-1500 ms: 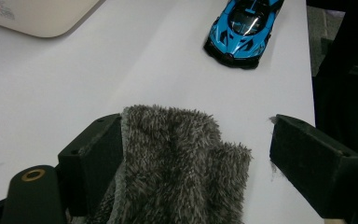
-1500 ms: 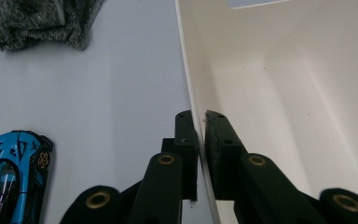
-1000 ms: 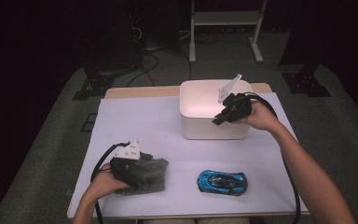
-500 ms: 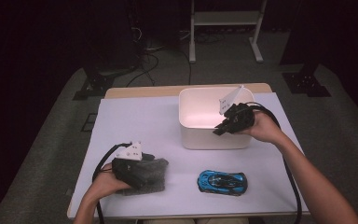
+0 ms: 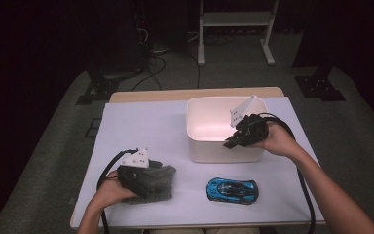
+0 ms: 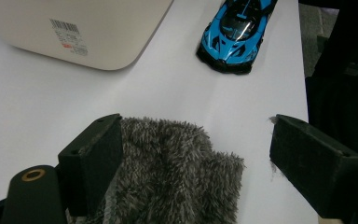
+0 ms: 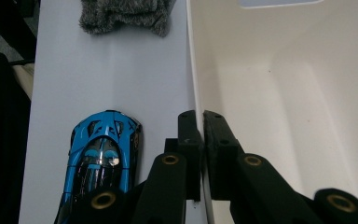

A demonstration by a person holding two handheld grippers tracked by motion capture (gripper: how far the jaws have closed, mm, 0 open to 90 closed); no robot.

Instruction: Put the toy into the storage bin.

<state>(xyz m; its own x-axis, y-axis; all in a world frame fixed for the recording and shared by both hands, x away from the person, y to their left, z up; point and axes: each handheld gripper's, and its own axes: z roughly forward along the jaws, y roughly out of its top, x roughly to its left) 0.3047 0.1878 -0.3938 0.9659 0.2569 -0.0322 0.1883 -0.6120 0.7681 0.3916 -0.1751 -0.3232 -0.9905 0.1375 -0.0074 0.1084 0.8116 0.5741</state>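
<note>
A white bin stands right of centre on the table. My right gripper is shut on its near wall, one jaw inside and one outside, as the right gripper view shows with the bin bare inside. A grey fuzzy cloth lies at the front left. My left gripper rests over it, open; in the left gripper view the cloth sits between the wide jaws, against the left one and apart from the right one. A blue toy car lies in front of the bin.
The white sheet covering the table has free room at the back left. The car lies close beside the bin's outer wall and the right gripper. The table's front edge runs just below the cloth and car. Cables trail from both grippers.
The bin has slid toward the person's side of the table, with the right gripper clamped on its wall. The left gripper, cloth and car have stayed put.
</note>
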